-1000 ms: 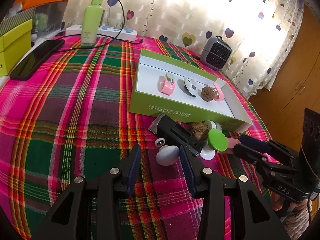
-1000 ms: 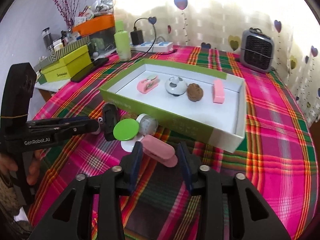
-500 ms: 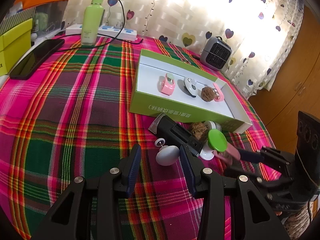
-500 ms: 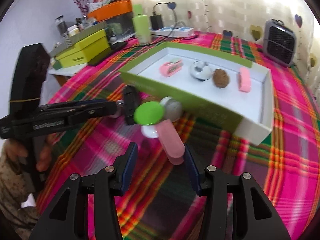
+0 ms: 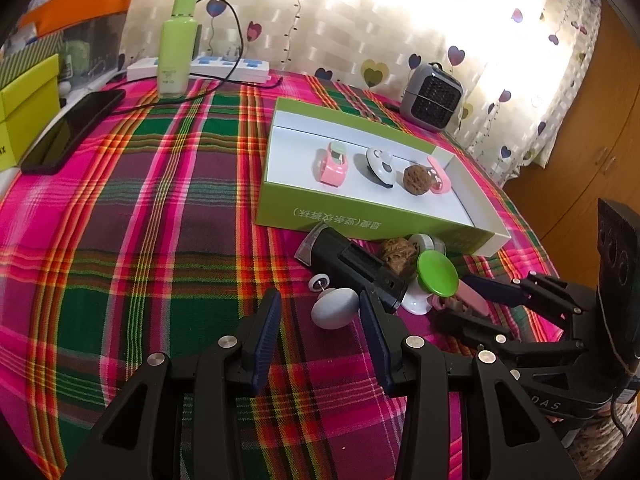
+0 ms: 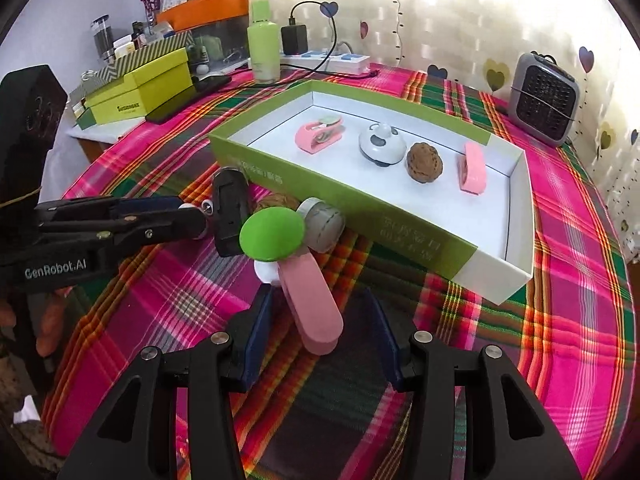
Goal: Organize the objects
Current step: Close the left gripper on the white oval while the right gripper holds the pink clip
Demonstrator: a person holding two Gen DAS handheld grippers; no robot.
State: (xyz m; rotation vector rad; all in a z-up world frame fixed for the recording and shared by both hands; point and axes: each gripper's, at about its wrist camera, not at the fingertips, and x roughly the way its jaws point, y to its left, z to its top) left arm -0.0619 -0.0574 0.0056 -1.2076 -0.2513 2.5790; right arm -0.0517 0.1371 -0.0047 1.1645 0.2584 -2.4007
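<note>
From the left wrist view, the left tongs [image 5: 318, 322] stand partly open over the plaid-covered bench [image 5: 120, 240], with a grey oval knob [image 5: 335, 308] lying between the pads; the right pad is just beside it, the left pad clearly apart, so nothing is gripped. The green box [image 5: 360, 220] sits just beyond, holding a pink toy car [image 5: 333, 164], a white-and-grey ball [image 5: 380, 162], a walnut [image 5: 416, 177] and a pink clip [image 5: 439, 178]. Against the box's near wall lie a black device [image 5: 352, 268], a second walnut [image 5: 396, 254] and a green-capped piece [image 5: 437, 273]. From the right wrist view, the right tongs [image 6: 320, 328] are partly open around a pink holder [image 6: 314, 304], which lies near the box's near wall, touching the green-capped piece; the pads stand apart from it on both sides. A small heater [image 6: 545, 98] stands behind the box.
</note>
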